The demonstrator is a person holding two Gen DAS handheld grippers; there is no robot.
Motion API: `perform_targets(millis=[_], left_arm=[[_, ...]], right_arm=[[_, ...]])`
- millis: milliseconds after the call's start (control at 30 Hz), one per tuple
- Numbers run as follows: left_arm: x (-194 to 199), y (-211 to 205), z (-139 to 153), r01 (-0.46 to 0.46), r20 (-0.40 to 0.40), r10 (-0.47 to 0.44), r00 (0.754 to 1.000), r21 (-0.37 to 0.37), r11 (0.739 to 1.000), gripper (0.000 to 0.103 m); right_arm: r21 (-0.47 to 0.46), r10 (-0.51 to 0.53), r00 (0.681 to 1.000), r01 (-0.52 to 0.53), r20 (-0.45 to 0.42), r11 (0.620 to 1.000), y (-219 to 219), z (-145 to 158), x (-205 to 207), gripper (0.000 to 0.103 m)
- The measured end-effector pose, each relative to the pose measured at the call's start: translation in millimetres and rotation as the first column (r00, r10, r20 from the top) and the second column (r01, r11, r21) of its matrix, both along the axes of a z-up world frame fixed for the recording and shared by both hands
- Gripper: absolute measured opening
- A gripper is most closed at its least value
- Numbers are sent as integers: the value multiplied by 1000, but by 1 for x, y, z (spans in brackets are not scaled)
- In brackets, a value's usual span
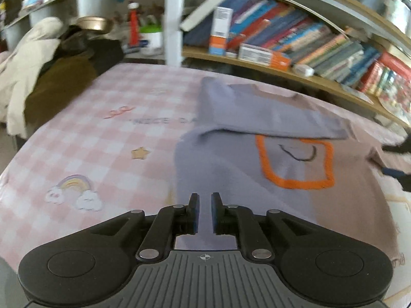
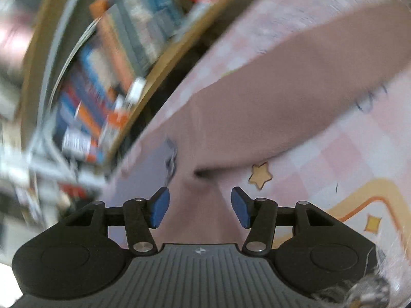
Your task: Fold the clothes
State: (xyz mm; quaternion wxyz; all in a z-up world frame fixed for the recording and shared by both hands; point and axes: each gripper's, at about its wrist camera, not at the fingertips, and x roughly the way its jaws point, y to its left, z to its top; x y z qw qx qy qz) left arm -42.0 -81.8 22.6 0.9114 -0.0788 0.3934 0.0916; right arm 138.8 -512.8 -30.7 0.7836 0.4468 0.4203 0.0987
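Lavender-and-mauve shirt (image 1: 231, 169) lying partly folded on the pink checked bedcover (image 1: 108, 133), ahead of and beneath the left gripper (image 1: 205, 211), jaws narrowed to a slit on nothing; right gripper (image 2: 199, 209) half-open, empty, over its mauve part.

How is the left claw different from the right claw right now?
The left claw has its jaws drawn nearly together with nothing pinched; the right claw has its jaws spread wide. The left claw faces the lilac part of the shirt with the orange outline; the right claw faces the brownish-pink part. Both hang over the shirt on the pink checked sheet, each with blue pads.
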Motion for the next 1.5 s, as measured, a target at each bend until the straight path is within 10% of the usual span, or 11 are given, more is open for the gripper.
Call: perform_targets(millis=[100, 300, 567, 700, 1000, 1133, 1500], left_arm=[[3, -8, 0, 27, 3, -27, 1000, 10, 1000, 12], [4, -2, -1, 1, -8, -1, 1000, 8, 1000, 12], [0, 5, -3, -8, -24, 8, 1000, 5, 1000, 12], [0, 9, -6, -17, -33, 16, 999, -9, 1000, 25], [20, 8, -20, 52, -41, -55, 998, -72, 996, 31], [25, 10, -18, 75, -6, -76, 997, -54, 996, 55], [37, 25, -38, 120, -31, -124, 992, -110, 987, 60]], right_arm=[[52, -86, 994, 90, -61, 995, -9, -10, 7, 47], [58, -195, 976, 201, -96, 978, -16, -23, 23, 6], [-223, -162, 984, 173, 70, 959, -5, -5, 55, 10], [-249, -76, 994, 93, 76, 964, -4, 2, 42, 42], [-528, 274, 958, -191, 84, 828, 31, 10, -50, 42], [-545, 276, 960, -209, 43, 812, 38, 12, -83, 40], [-613, 183, 983, -160, -27, 774, 68, 11, -133, 15]])
